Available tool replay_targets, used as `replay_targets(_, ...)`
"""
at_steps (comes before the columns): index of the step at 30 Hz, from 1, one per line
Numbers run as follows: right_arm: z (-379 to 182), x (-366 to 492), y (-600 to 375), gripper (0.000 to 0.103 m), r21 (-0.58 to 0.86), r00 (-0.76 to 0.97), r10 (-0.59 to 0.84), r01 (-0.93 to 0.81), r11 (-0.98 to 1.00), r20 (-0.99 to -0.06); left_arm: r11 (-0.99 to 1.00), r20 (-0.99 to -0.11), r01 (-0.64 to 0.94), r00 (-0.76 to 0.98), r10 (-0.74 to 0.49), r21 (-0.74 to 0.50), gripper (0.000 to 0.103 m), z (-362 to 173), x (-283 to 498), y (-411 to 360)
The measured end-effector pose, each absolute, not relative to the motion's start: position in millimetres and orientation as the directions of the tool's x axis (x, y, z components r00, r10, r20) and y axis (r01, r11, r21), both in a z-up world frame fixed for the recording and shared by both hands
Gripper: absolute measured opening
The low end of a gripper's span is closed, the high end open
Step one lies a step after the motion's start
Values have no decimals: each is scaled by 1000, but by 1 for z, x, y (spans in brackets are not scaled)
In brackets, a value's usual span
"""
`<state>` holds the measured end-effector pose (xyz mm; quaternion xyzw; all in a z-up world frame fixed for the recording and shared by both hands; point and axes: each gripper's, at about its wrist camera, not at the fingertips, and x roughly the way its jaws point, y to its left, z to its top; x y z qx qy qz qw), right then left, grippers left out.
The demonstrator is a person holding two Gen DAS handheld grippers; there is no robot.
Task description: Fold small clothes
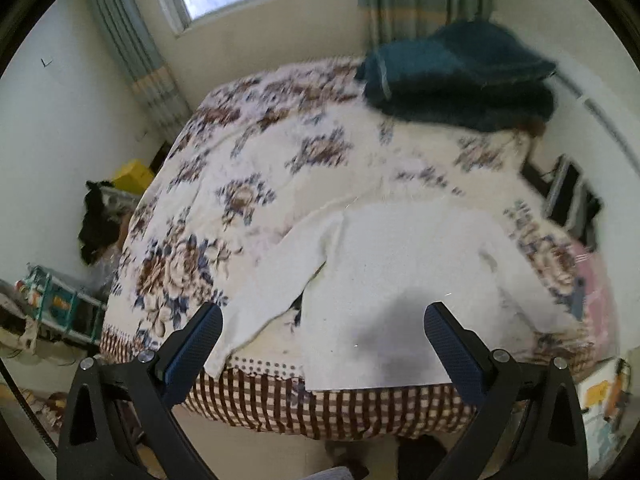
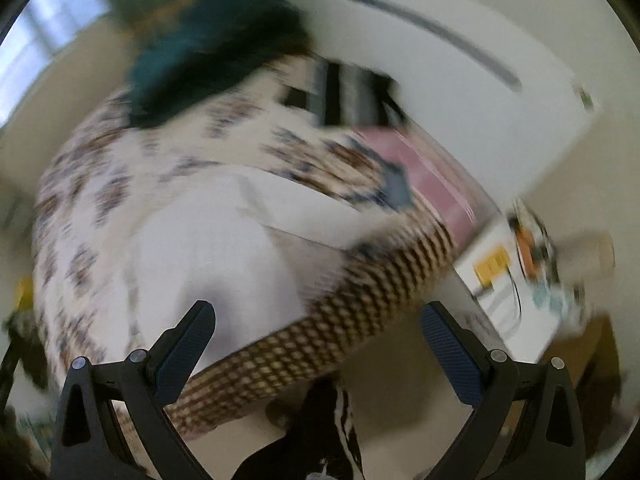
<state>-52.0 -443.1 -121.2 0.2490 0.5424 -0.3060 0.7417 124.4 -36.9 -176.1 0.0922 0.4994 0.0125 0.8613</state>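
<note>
White long-sleeved garment [image 1: 400, 272] is lying flat on floral bedspread [image 1: 248, 168], hem facing both spread-fingered, empty grippers [image 1: 323, 314] [image 2: 318, 312].

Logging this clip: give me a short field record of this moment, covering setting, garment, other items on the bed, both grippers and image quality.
setting: bed with floral cover and checked border, window behind
garment: white garment spread flat near the bed's front edge, one sleeve angled out to the left, not yet folded
other items: dark teal folded pile at the far side; pink cloth at the right edge
left hand-held gripper: open, empty, above the garment's hem
right hand-held gripper: open, empty, over the bed's front corner
image quality: right wrist view heavily motion-blurred
</note>
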Motion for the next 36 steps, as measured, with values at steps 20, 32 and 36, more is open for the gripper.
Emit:
replay_targets(20,-555,89,-721,69,15,12,12,937,348,-1000,877,-865,119,271,422,465,103,-484,249,-149)
replay_targets(32,-576,-13,-666,72,-168,-217,40,848,502,-975,894,-907,189,200,371,407,103,-559,246,-172)
replay_targets(36,-559,-45,-689,81,59,45,56,958,281,-997,894,-908,188,192,373,407,103,-567,249,-170)
